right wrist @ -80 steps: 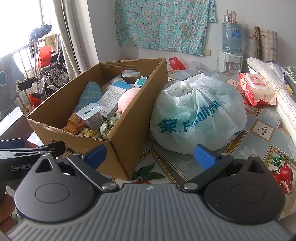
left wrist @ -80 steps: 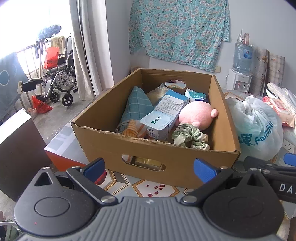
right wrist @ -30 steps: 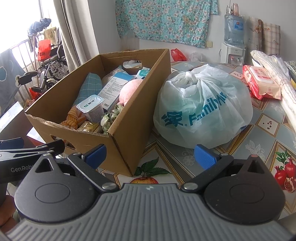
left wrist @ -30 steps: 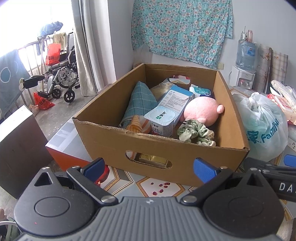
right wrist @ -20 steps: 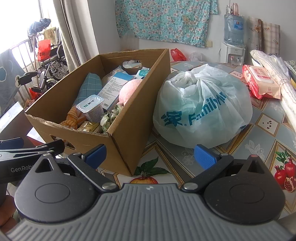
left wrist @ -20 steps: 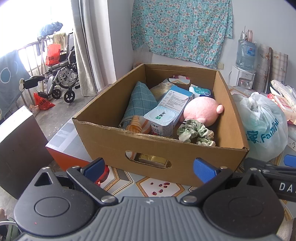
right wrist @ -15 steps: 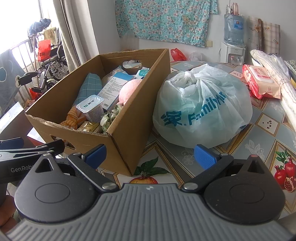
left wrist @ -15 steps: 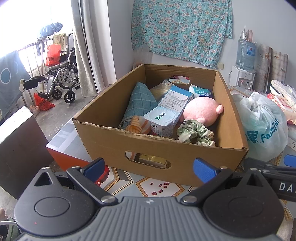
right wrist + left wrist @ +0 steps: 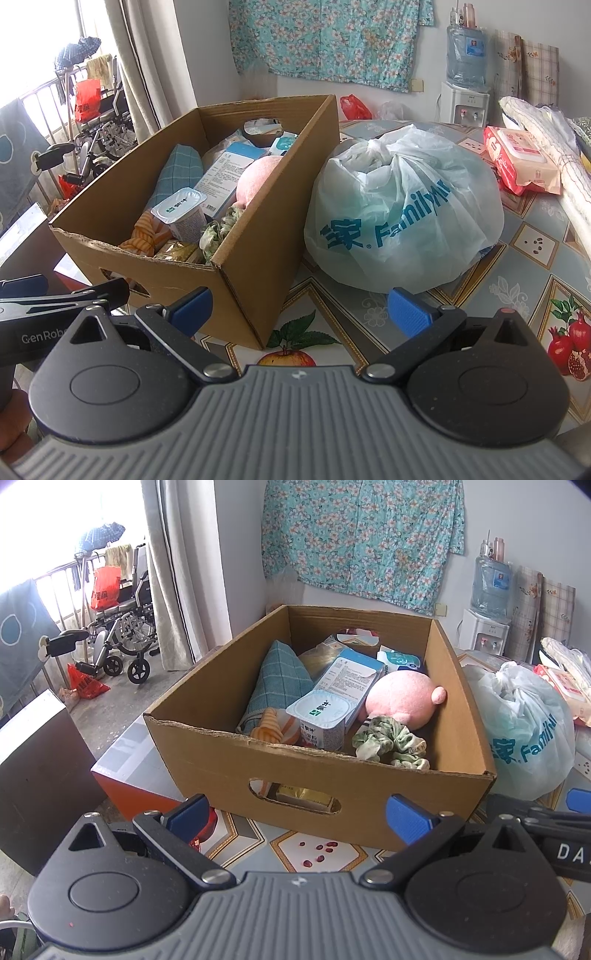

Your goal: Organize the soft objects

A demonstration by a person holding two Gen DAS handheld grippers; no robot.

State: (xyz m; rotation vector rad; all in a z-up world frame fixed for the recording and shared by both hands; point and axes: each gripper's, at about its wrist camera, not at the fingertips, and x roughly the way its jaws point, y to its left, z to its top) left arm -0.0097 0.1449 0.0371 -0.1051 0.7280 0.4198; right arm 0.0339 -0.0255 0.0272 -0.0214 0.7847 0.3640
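On the bench (image 9: 524, 258), covered with a fruit-patterned cloth, stands an open cardboard box (image 9: 321, 771) with a cut-out handle in its near wall. Both tools hang short of it, touching nothing. The left tool (image 9: 297, 814) has its blue fingertips (image 9: 408, 819) spread wide, nothing between them, and it faces the box's near wall head-on. The right tool (image 9: 299, 310) is spread just as wide and also empty; it points at the box's near right corner and the strip of cloth beside it.

Inside the box the soft things lie among cartons: a pink plush toy (image 9: 400, 699) against the right wall, a green scrunchie (image 9: 391, 740) just in front of it near the front right corner, a teal checked cloth (image 9: 279, 681) leaning toward the left wall, and an orange striped cloth (image 9: 271, 729) at its foot. A yogurt cup (image 9: 323, 718) and a blue-and-white carton (image 9: 351, 677) sit between the cloths and the plush toy.

A tied plastic bag (image 9: 402, 214) rests just beside the box's right wall, leaving only a narrow gap there. The box's left side reaches the bench edge; below it are an orange-sided box (image 9: 133, 771) and a dark cabinet (image 9: 33, 771). Open cloth lies in front of the box and to the right of the bag, up to a pack of wipes (image 9: 521, 158).
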